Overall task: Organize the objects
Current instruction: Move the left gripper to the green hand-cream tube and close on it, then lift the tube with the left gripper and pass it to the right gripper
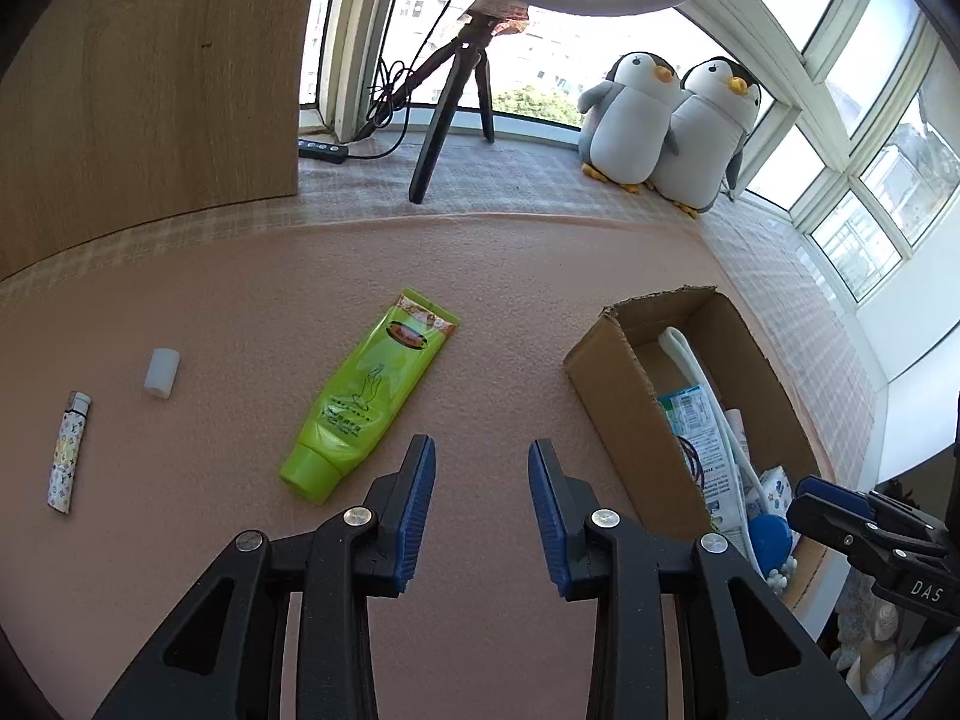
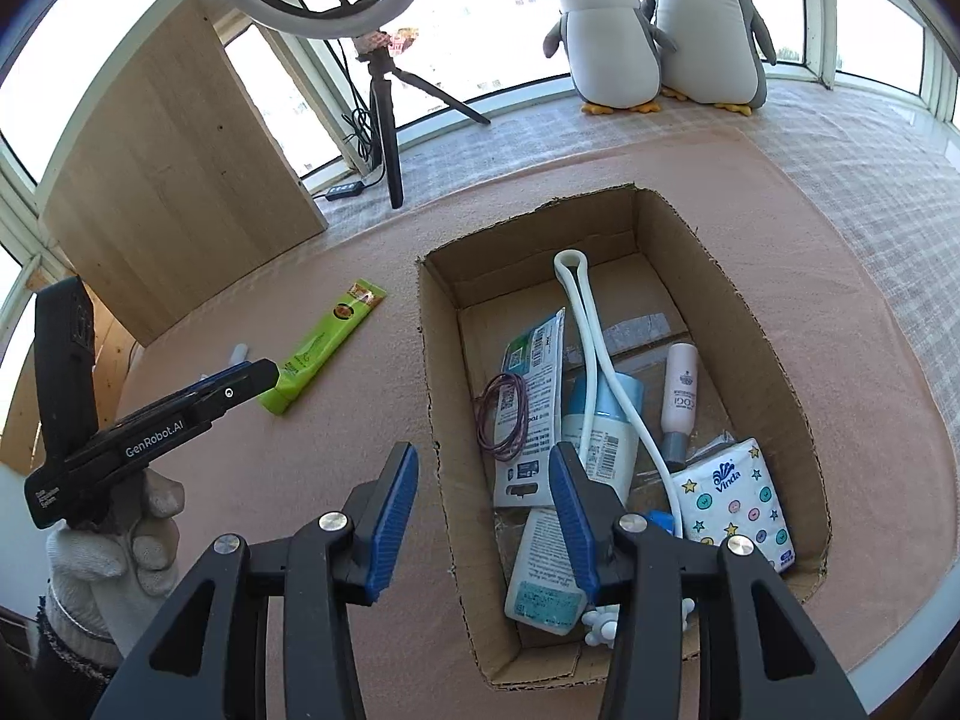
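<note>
Lying loose: 1 green tube [image 1: 372, 384] | 1 lighter [image 1: 68, 453] | 1 white cap [image 1: 162, 373] | both grippers' fingers [image 1: 420, 504] released, empty

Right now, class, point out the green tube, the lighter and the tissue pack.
green tube [image 1: 366, 387]: left wrist view, middle of its body on the mat.
lighter [image 1: 68, 453]: left wrist view, middle of its patterned case.
tissue pack [image 2: 735, 504]: right wrist view, printed top face, inside the box.

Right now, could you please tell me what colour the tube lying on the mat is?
The tube is lime green, with an orange patterned end. The left wrist view shows it best.
</note>
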The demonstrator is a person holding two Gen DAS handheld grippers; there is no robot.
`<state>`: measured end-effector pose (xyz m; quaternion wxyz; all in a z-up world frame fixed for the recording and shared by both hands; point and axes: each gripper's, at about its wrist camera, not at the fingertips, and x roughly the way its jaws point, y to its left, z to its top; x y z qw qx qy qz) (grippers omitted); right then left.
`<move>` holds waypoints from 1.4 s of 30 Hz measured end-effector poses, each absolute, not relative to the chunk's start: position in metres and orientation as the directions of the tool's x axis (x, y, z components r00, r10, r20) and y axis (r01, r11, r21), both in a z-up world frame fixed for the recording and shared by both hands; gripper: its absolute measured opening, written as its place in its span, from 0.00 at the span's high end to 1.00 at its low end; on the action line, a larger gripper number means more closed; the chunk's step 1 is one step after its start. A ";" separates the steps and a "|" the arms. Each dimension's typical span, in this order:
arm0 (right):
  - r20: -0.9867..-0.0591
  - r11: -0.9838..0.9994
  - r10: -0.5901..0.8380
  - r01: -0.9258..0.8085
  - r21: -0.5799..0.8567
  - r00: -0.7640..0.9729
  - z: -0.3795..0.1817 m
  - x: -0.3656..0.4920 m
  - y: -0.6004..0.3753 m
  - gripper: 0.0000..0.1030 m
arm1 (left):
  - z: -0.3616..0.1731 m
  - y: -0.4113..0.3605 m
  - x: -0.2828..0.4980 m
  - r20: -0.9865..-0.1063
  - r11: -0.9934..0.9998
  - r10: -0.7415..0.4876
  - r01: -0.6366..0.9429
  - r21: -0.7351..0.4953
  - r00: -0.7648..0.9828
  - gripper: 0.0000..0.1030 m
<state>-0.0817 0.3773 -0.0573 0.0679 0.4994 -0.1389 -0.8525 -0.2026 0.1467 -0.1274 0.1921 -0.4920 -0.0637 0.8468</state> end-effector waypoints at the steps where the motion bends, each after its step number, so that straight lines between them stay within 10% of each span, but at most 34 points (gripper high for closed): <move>1: -0.830 -0.951 -0.260 -0.020 0.310 -0.493 -0.056 -0.081 0.374 0.59 | -0.129 0.140 -0.206 -0.811 -0.920 0.385 -0.253 -0.299 -0.441 0.67; 16: -0.836 -0.944 -0.288 -0.008 0.330 -0.468 -0.058 -0.066 0.345 0.59 | -0.182 0.109 -0.284 -0.868 -0.943 0.330 -0.156 -0.293 -0.370 0.67; 22: -0.844 -0.945 -0.281 -0.021 0.326 -0.458 -0.062 -0.065 0.349 0.59 | -0.202 0.114 -0.287 -0.885 -0.942 0.333 -0.164 -0.294 -0.325 0.83; 42: -0.841 -0.927 -0.352 0.033 0.373 -0.411 -0.072 -0.075 0.325 0.59 | -0.201 0.141 -0.191 -0.877 -0.944 0.301 -0.246 -0.219 -0.374 0.84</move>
